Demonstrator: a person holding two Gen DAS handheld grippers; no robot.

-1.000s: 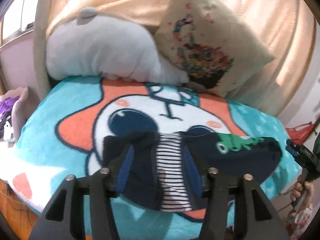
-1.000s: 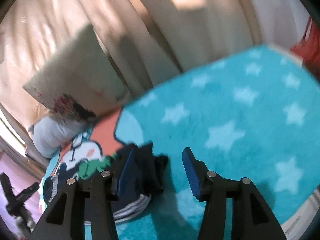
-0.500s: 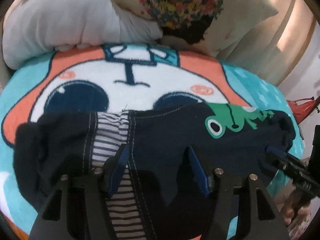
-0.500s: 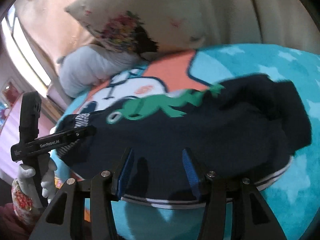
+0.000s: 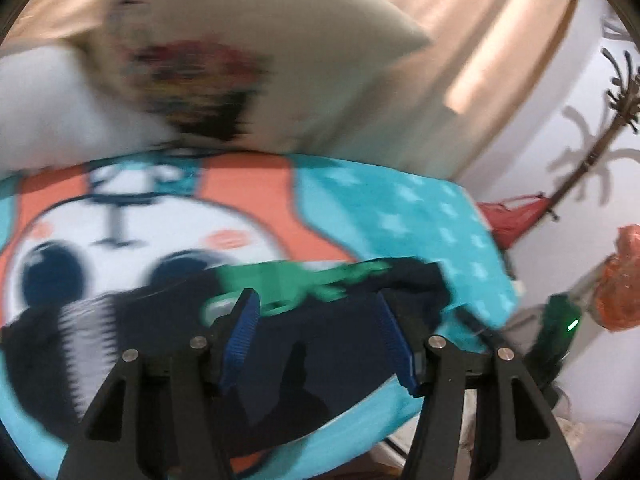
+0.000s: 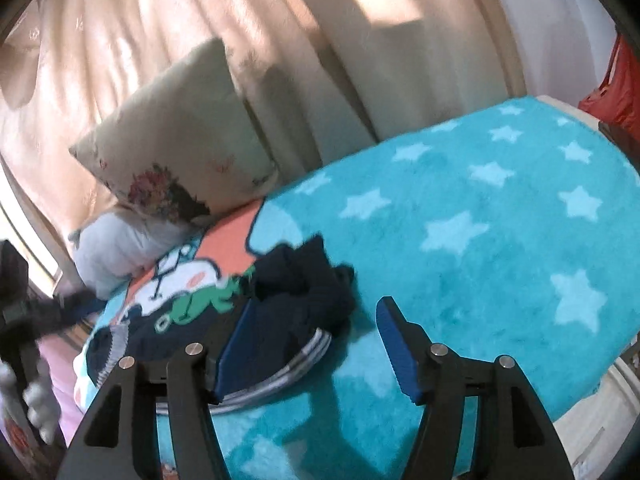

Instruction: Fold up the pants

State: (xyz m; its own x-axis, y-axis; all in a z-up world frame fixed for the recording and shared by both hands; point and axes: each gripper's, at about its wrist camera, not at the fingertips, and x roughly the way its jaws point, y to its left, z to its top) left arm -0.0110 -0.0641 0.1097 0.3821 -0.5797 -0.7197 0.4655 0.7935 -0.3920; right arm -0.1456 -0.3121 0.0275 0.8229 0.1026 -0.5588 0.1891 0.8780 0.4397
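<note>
Dark navy pants [image 5: 332,352] with a green frog print [image 5: 296,280] and a striped lining [image 5: 90,340] lie across the cartoon blanket [image 5: 420,216]. My left gripper [image 5: 316,312] hovers open over their middle, with the cloth below the blue pads; this view is blurred. In the right wrist view the pants [image 6: 308,280] lie bunched at the left. My right gripper [image 6: 316,308] is at their right end with its jaws opening. Its left fingertip [image 6: 240,328] overlaps the cloth's edge, and mostly blanket [image 6: 460,240] shows between the pads. The left gripper [image 6: 44,308] is a dark blur at the far left.
A printed cushion [image 6: 180,148] and a grey pillow [image 6: 116,244] lean against the curtain [image 6: 280,40] at the bed's back. Red bags [image 5: 512,220] hang off the bed's right end. A gloved hand [image 6: 38,404] shows at the lower left.
My left gripper has slid right along the pants, from the striped waist to the frog print. My right gripper has pulled back from over the pants to their right end, jaws wider.
</note>
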